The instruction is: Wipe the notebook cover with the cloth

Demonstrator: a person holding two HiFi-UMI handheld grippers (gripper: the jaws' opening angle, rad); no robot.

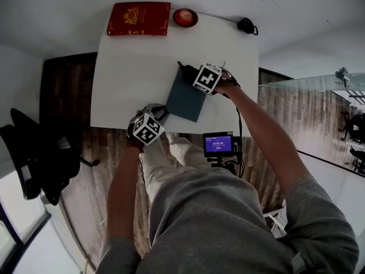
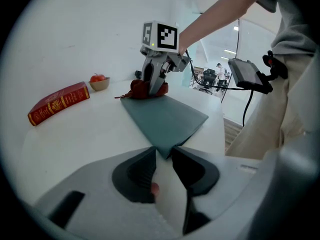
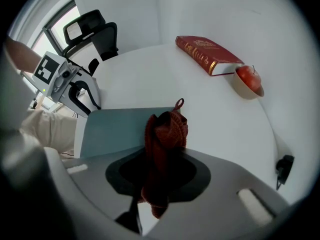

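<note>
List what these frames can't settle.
1. Right gripper fingers, right gripper view: the bunched cloth covers them.
2. Left gripper, left gripper view: notebook corner sits between the fingers; pinched or merely flanked, unclear.
3. Red book title, all views: too small and blurred.
4. Screen text, head view: too small.

Gold lettering on red book [image 1: 139, 19] unreadable, blue screen [image 1: 218, 144] digits too blurred
</note>
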